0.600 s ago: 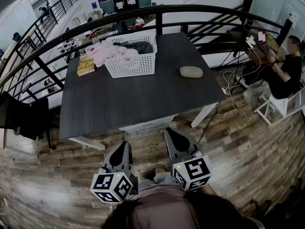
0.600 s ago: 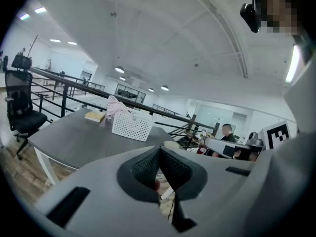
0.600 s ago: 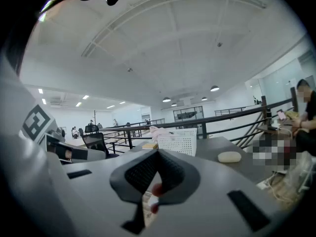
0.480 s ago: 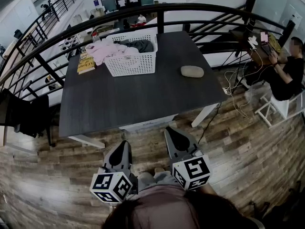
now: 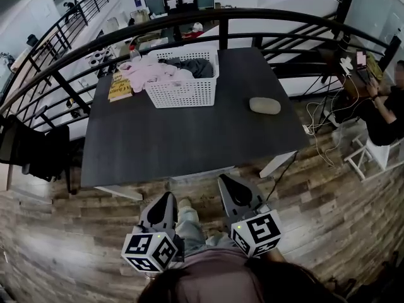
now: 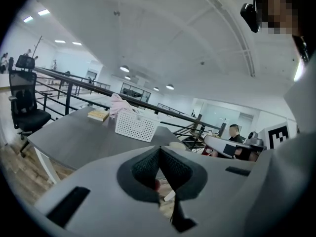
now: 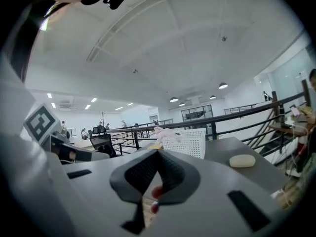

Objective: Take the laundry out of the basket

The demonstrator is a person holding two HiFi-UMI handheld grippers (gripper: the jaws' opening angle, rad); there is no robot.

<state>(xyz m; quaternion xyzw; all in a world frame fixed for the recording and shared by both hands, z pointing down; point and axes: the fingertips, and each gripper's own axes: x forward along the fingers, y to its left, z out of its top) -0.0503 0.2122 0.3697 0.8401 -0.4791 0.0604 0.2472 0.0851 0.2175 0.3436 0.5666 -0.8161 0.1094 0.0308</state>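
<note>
Now we have stepped closer to the dark grey table (image 5: pixel 189 137). Our left gripper (image 5: pixel 166 198) and right gripper (image 5: pixel 228 184) hang with jaws pressed together, empty, well short of the white perforated plastic basket (image 5: pixel 183 93), with the pink and grey laundry (image 5: pixel 156 73) heaped inside, untouched.

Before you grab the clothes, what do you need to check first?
1. Laundry there to take: ok. A pink garment and a grey garment lie in the white laundry basket.
2. Grippers empty: ok. The left gripper and right gripper hold nothing.
3. Jaws ready to grab: not ok. Both pairs are shut.
4. Close enough to the basket: not ok. Both grippers are short of the table's near edge, and the basket stands at its far side.
5. Room to put clothes down: ok. The table's middle is bare; a yellow book and a beige oval lump flank the basket.
</note>
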